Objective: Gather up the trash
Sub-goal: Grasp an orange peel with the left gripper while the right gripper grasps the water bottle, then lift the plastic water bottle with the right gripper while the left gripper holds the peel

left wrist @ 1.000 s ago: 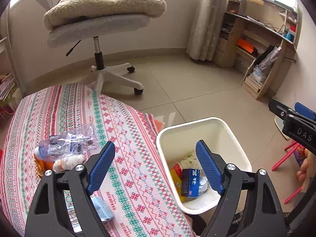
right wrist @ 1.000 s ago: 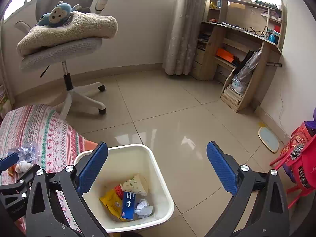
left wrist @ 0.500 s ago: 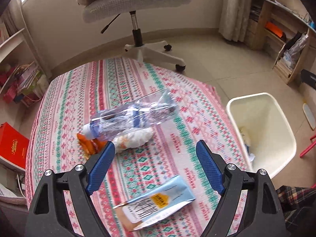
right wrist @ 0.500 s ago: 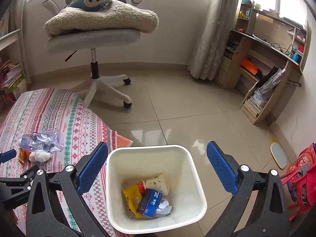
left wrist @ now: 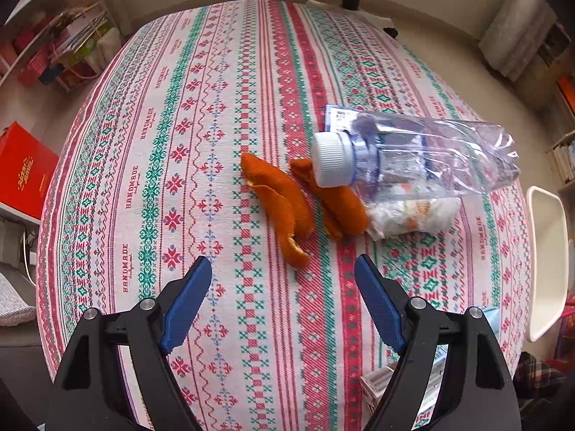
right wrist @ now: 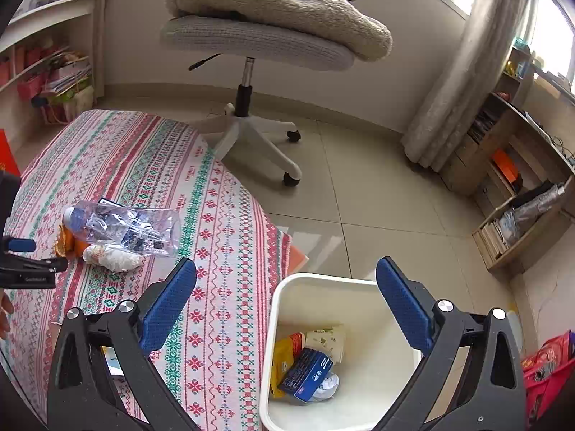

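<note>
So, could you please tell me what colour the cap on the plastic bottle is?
White. The cap shows best in the left wrist view.

Home study (swivel chair [right wrist: 258,36], bookshelves [right wrist: 517,208], curtain [right wrist: 467,72]).

The left tongs [left wrist: 284,269] hang open over bare worktop [left wrist: 201,115], with nothing between the jaws. Just ahead, the orange peels [left wrist: 284,201], the crushed bottle [left wrist: 413,158] and the paper wad [left wrist: 413,212] lie touching together, blocking that side.
</note>
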`<state>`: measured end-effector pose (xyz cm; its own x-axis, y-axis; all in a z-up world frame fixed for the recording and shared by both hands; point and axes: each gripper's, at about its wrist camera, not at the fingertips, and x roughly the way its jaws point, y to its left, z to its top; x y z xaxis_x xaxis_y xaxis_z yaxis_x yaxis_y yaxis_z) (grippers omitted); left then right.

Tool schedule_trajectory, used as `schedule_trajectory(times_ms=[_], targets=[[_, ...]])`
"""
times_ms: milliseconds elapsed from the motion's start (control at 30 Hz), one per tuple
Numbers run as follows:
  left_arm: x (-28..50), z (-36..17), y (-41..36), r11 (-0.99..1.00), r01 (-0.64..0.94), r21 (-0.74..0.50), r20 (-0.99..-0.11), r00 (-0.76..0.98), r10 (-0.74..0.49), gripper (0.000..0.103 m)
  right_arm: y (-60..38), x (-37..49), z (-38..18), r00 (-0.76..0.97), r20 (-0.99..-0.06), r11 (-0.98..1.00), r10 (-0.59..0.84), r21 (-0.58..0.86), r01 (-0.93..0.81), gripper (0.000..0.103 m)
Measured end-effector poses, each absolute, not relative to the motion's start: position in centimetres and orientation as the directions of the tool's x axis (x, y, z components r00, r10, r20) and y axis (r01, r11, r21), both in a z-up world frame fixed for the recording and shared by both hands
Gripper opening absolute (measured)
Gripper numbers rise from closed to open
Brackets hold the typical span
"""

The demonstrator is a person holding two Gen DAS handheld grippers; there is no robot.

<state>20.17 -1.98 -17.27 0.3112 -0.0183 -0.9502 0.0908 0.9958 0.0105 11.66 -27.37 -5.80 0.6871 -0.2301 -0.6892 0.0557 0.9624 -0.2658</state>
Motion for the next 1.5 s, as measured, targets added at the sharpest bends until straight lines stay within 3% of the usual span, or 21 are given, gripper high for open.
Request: schedule_trajectory(times_ms=[267,333,533,1000,1067,1100,1167,1300,1433,1467,1500], targets=[[22.5,-19.2,-1.2,0.995,0.055,-0.077,-0.950,0.300,-0.090,0.058,-23.2,13.2,-7.1,0.718,-0.685,0.934,-0.123,-0.325,-0.149,0.096],[22.7,-19.0,-1.2,0.992,0.069,-0.109,-0.946,0.298,-0.124,0.024,-22.1,13.4,-7.8,0.717,-0.689,0.915,-0.104,-0.349,-0.203,0.096],[21.5,-18.5,-0.3,0.980,0.078,-0.182,-0.948,0.252,-0.196,0.020,-18.6,13.8,-9.8,0.693,-0.718,0.848,-0.060,-0.402,-0.344,0.096],[16.9,-11.5,4.7,0.969,0.121,-0.217,-0.906,0.345,-0.246,0.020,-12.6,20.1,-13.5,0.550,-0.834,0.661,-0.036,-0.433,-0.613,0.095],[16.3,-11.0,5.5,0.969,0.118,-0.219,-0.902,0.353,-0.247,0.020,-12.1,21.4,-14.3,0.483,-0.876,0.668,-0.021,-0.371,-0.645,0.085],[16.2,-10.8,5.9,0.969,0.115,-0.220,-0.900,0.358,-0.247,0.020,-11.9,21.7,-14.8,0.451,-0.892,0.672,-0.021,-0.346,-0.654,0.068],[15.8,-10.5,6.7,0.968,0.106,-0.228,-0.896,0.366,-0.251,0.020,-11.6,21.8,-15.2,0.452,-0.892,0.680,-0.027,-0.348,-0.645,0.060],[15.6,-10.4,8.1,0.966,0.081,-0.247,-0.892,0.371,-0.259,0.020,-12.1,22.1,-14.7,0.429,-0.903,0.770,0.037,-0.248,-0.588,0.031],[15.2,-10.3,9.1,0.965,0.059,-0.254,-0.890,0.376,-0.257,0.020,-12.3,21.9,-14.5,0.422,-0.905,0.819,0.056,-0.200,-0.537,0.025],[15.0,-10.2,9.2,0.965,0.058,-0.256,-0.889,0.379,-0.259,0.020,-12.2,21.6,-14.3,0.428,-0.902,0.823,0.059,-0.199,-0.532,0.025],[14.8,-10.0,9.4,0.964,0.058,-0.260,-0.886,0.382,-0.262,0.020,-12.1,21.5,-14.1,0.433,-0.899,0.821,0.063,-0.200,-0.534,0.033]])
